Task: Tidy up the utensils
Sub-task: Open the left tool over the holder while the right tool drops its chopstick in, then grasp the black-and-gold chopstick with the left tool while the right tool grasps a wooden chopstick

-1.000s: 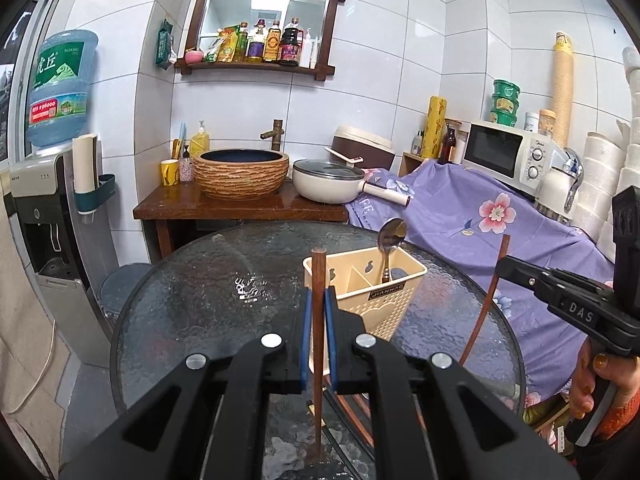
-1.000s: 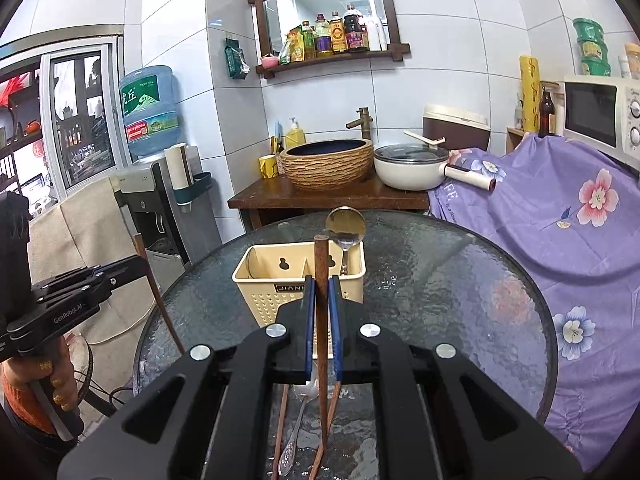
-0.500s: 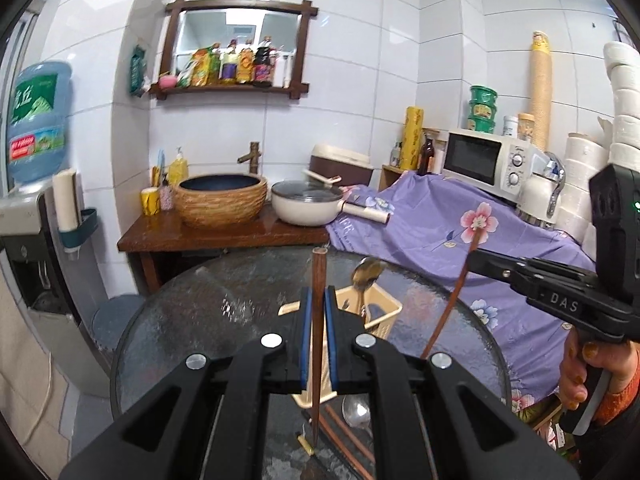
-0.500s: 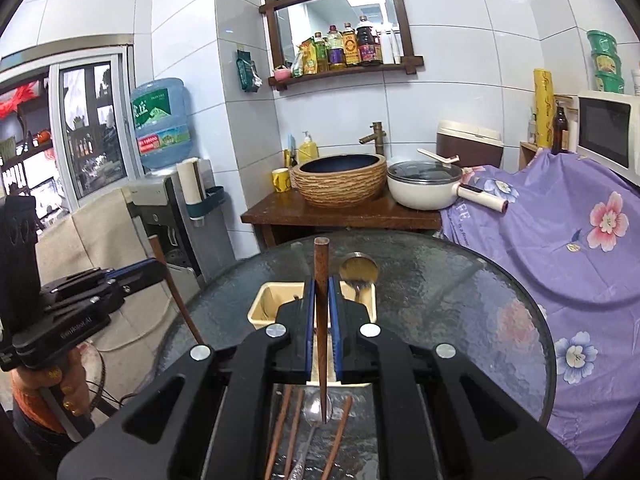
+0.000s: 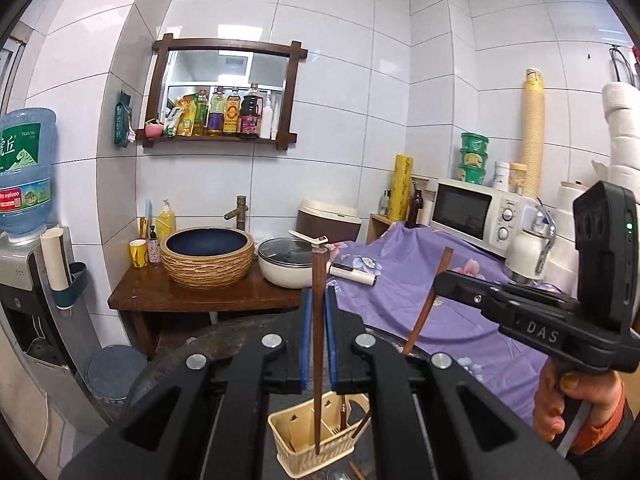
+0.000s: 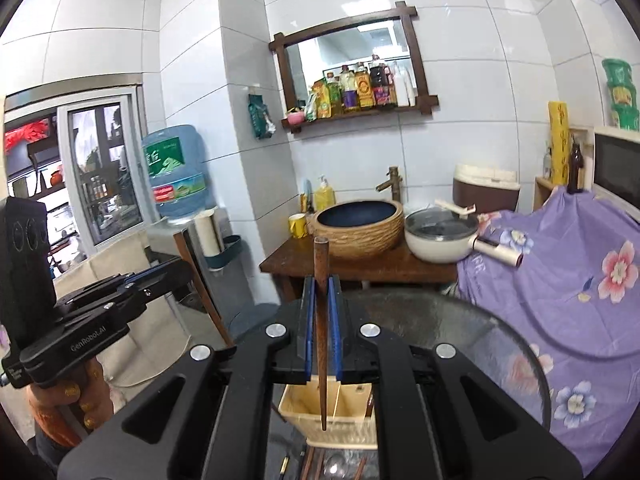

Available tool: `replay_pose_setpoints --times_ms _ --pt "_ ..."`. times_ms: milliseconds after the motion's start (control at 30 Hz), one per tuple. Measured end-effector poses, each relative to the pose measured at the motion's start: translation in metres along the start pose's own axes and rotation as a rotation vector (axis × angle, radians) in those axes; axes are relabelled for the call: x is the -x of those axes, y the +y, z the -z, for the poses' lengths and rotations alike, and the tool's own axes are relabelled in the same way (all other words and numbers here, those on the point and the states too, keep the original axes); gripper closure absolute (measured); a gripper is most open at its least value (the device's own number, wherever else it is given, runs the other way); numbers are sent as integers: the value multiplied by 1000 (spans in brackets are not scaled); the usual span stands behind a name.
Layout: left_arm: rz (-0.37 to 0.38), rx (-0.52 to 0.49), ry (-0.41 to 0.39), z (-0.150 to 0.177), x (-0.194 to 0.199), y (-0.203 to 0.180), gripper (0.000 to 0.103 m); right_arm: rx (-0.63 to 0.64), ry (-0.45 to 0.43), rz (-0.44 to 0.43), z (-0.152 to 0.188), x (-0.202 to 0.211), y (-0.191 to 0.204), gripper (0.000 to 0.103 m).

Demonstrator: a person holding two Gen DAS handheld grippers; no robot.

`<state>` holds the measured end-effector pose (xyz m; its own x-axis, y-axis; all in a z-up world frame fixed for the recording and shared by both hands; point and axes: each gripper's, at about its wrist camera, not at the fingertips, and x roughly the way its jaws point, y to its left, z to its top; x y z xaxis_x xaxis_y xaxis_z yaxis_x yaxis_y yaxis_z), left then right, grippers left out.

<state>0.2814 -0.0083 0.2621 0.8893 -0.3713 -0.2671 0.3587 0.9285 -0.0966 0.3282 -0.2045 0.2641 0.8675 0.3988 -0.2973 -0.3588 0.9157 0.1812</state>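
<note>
My left gripper (image 5: pixel 319 300) is shut on a brown chopstick (image 5: pixel 318 400) that hangs upright, tip over the cream utensil holder (image 5: pixel 308 454) on the glass table (image 5: pixel 236 334). My right gripper (image 6: pixel 322 292) is shut on a second brown chopstick (image 6: pixel 322 396), also upright above the holder (image 6: pixel 340 426). Each gripper shows in the other's view: the right gripper (image 5: pixel 442 280) with its slanted chopstick (image 5: pixel 426 308), the left gripper (image 6: pixel 178 270) with its chopstick (image 6: pixel 202 292). The holder has a few utensils in it. More chopsticks and a spoon (image 6: pixel 334 465) lie on the table in front of it.
Behind the table stands a wooden counter (image 5: pixel 200 294) with a woven basin (image 5: pixel 207 258) and a white pot (image 5: pixel 282 266). A purple flowered cloth (image 6: pixel 560 280) covers furniture to the right, under a microwave (image 5: pixel 472 218). A water dispenser (image 5: pixel 24 280) stands left.
Both grippers have risen with their chopsticks. The holder and table have sunk toward the bottom of both views, and the chopstick tips now hang above the holder.
</note>
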Motion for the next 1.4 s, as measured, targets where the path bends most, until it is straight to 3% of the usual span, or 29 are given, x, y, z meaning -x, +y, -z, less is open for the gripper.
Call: replay_pose_setpoints --times_ms 233,867,933,1067,1167,1200,1233,1267,1300,1400 --pt "-38 51 35 4 -43 18 96 5 5 62 -3 -38 -9 96" --pt "-56 103 193 94 -91 42 96 -27 163 110 92 -113 -38 95" --pt "-55 100 196 99 -89 42 91 -38 170 113 100 -116 -42 95" --pt "-63 118 177 111 -80 43 54 -48 179 111 109 -120 -46 95" --pt "-85 119 167 121 -75 45 43 -53 172 124 113 -120 -50 93" --pt "-99 116 164 127 -72 46 37 -59 172 125 116 -119 -52 83" --pt "-108 112 166 133 -69 47 34 -70 175 124 119 -119 -54 63" --pt "-116 110 170 137 -68 47 29 -85 173 121 123 -117 -57 53" --pt "-138 109 175 146 -64 49 26 -95 164 124 126 -114 -58 49" --pt "-178 113 198 167 -57 54 21 -78 135 147 140 -100 -55 49"
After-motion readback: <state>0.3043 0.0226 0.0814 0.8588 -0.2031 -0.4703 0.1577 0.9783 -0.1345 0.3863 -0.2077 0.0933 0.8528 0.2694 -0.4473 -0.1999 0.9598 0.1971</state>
